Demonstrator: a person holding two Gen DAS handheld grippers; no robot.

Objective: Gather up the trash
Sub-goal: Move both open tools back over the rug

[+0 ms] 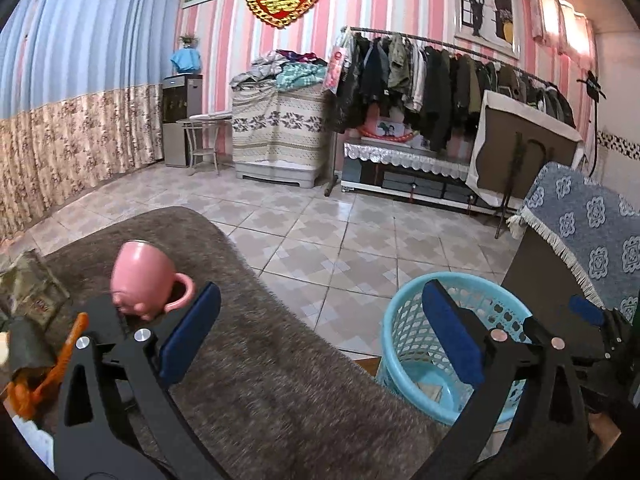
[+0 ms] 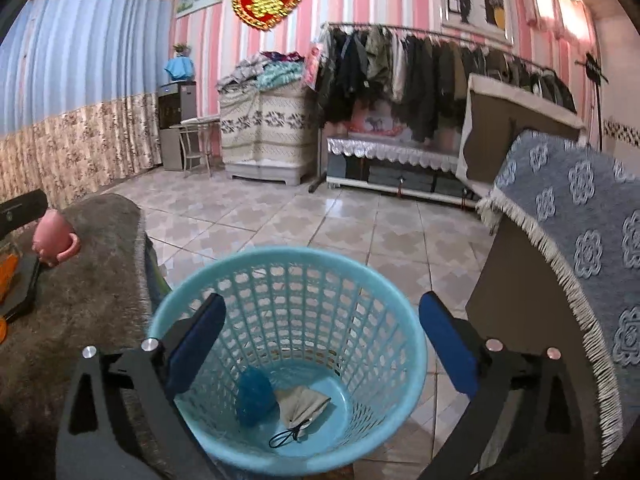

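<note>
Below the wide-open, empty right tongs [image 2: 320,338] — blue basket [image 2: 384,320] holding grey pouch [image 2: 302,402].

Home bedroom: clothes rack [image 1: 460,68], curtains [image 1: 80,92]

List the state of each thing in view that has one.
Left gripper: open, nothing between its fingers.
Right gripper: open, empty, above the basket.
Basket: upright, holding a blue scrap and a beige pouch.
Pink mug: tilted, on the brown cover.
</note>
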